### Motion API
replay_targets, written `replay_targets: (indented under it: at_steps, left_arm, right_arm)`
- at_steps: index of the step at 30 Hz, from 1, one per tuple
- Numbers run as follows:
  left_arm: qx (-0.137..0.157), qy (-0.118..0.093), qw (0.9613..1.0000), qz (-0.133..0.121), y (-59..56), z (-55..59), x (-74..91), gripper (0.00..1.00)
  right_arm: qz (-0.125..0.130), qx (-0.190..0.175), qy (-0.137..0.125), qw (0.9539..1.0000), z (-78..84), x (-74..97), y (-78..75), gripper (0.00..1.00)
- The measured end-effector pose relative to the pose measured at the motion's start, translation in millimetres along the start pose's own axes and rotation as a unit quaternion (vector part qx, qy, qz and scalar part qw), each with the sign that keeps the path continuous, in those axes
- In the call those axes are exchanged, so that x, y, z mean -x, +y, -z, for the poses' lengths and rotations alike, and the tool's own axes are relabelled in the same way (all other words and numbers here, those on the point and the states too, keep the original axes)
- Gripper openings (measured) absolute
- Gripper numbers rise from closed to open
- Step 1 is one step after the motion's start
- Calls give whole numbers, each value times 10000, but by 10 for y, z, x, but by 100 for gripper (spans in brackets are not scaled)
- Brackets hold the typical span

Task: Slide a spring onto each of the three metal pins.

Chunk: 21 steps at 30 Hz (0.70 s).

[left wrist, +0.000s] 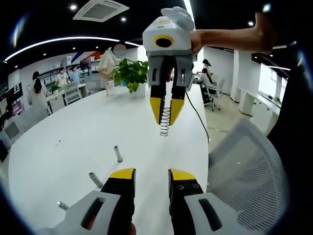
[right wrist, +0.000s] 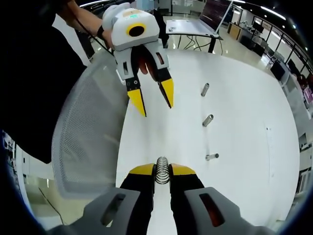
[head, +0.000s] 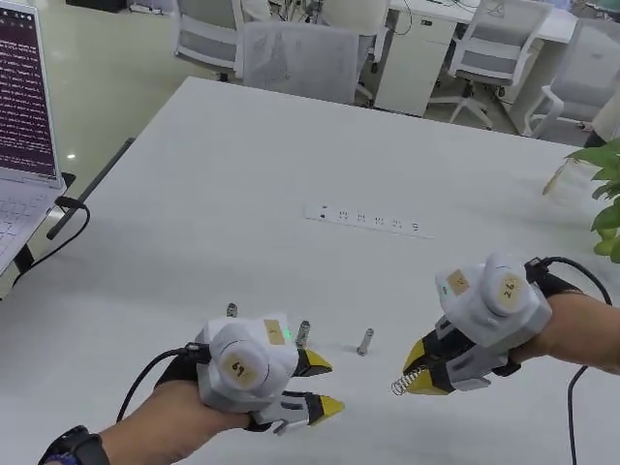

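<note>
A coiled wire spring [right wrist: 162,170] is pinched in the yellow-tipped right gripper [head: 417,373]. The left gripper [head: 332,386] is held open, empty, near three cylindrical metal pins [head: 303,334] on the white table [head: 291,174].

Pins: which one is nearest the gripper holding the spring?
The rightmost pin in the head view; the middle pin and left pin stand farther off.

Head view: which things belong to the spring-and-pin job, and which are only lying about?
Job: spring, held in the right gripper; three metal pins; left gripper, open.
Lying about: laptop; power strip; plant; office chairs.
</note>
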<state>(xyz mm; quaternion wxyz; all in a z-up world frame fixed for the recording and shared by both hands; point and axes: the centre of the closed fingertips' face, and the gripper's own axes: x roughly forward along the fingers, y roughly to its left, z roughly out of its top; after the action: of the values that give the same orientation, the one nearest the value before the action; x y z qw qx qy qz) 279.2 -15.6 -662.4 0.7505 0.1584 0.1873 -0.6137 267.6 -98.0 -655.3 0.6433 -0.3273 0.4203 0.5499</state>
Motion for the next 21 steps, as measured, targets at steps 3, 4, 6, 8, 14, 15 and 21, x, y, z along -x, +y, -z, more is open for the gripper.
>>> replay_targets:
  at_steps: [3,4,6,8,14,15,21]
  left_arm:
    - [66,9,9999,-111,54,48,62,21]
    - [108,14,9998,-166,82,76,94,21]
    - [183,22,9994,-276,133,121,150,22]
    - [237,39,9991,-363,172,155,192,24]
    - [410,46,9972,-618,303,250,330,26]
    - [444,53,9967,-671,327,269,357,27]
    - [600,81,9940,-906,425,379,508,30]
  right_arm:
    - [71,-58,85,9999,57,-11,-81,8]
    - [96,-88,98,9999,72,-16,-116,8]
    - [84,-121,123,9998,101,-36,-159,8]
    - [116,-110,150,9998,108,-44,-185,8]
    - [203,-198,192,9994,138,-105,-324,8]
    - [220,-222,206,9993,144,-118,-349,8]
    - [287,-276,281,9988,175,-170,-480,8]
